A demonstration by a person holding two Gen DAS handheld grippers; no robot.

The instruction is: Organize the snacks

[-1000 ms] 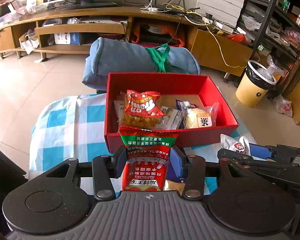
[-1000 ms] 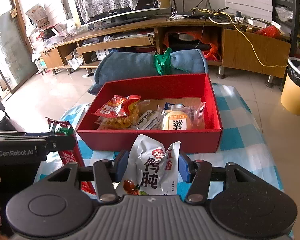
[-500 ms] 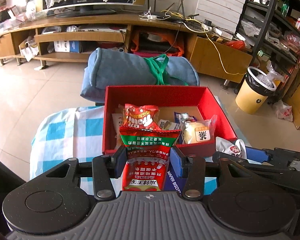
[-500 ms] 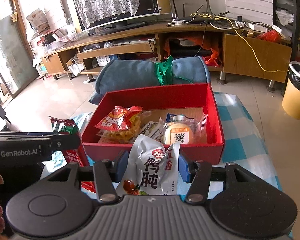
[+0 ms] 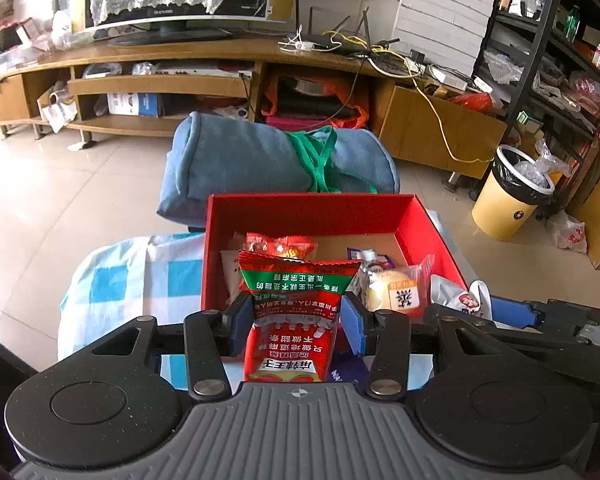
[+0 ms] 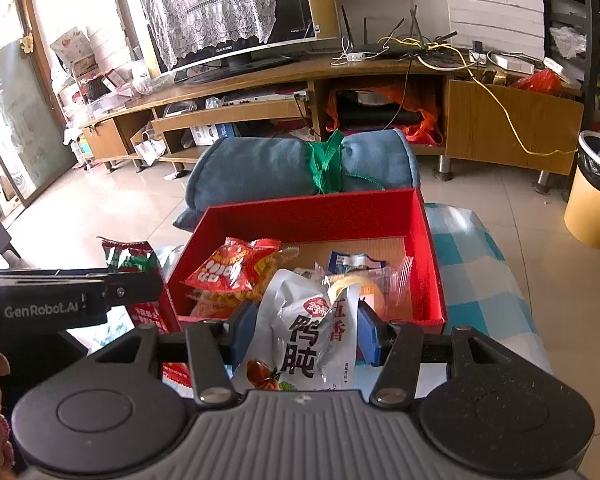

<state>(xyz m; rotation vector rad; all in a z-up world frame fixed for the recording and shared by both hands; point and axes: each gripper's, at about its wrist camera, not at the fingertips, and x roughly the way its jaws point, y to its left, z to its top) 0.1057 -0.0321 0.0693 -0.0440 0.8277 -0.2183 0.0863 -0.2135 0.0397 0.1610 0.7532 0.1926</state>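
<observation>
My left gripper is shut on a red and green snack packet, held upright over the near wall of the red box. My right gripper is shut on a white snack pouch with dark lettering, also over the near edge of the red box. Inside the box lie an orange-red chip bag, a clear-wrapped round cake and a small blue-white sachet. In the right wrist view, the left gripper with its packet shows at the left.
The box sits on a blue and white checked cloth over a small table. A rolled blue blanket tied with green strap lies behind it. A yellow bin stands on the tiled floor at the right, with a wooden TV bench beyond.
Both grippers have risen and moved toward the box with their packets still held; the box now sits lower and closer in both views.
</observation>
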